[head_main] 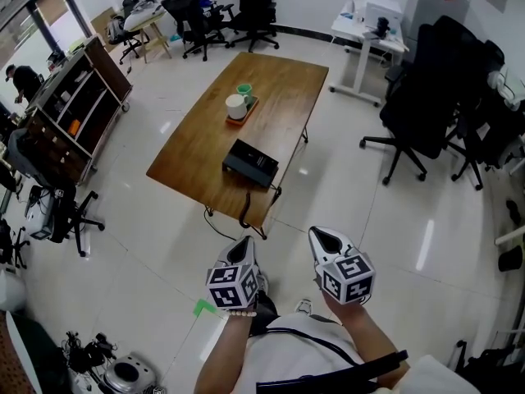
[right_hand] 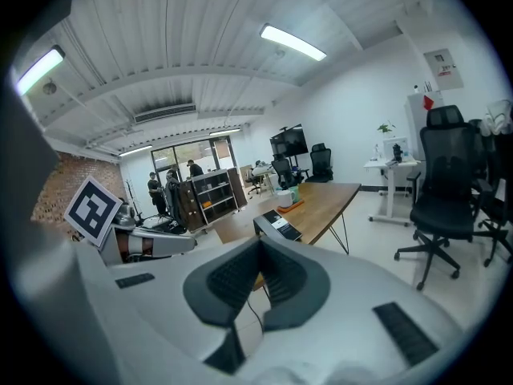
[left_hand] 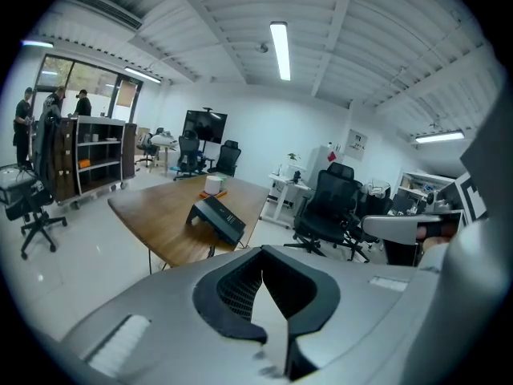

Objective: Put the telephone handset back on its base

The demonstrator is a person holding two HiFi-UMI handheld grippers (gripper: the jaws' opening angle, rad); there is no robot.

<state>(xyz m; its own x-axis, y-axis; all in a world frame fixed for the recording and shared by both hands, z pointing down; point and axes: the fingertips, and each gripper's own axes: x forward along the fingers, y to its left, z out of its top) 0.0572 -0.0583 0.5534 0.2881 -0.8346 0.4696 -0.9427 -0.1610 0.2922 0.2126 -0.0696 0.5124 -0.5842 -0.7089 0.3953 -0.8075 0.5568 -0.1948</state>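
One black telephone [head_main: 250, 162] at the near end of the wooden worktop [head_main: 197, 150], close to its right edge, one cord [head_main: 244, 208] dangling over the near edge. Cannot tell handset from base at this range. Toward the worktop's far end, one white cup [head_main: 236, 106] and one green cup [head_main: 244, 90] on one orange tray [head_main: 244, 118].

Two tools, both well short of the worktop, side by side over glossy white floor [head_main: 328, 195]: left tool [head_main: 244, 241] closed and empty, right tool [head_main: 326, 238] closed too, gripping nothing.

One dark shelf unit [head_main: 78, 105] off the worktop's left side. At least two black office chairs [head_main: 422, 97] off its right side, one white desk [head_main: 369, 35] beyond the far right corner.
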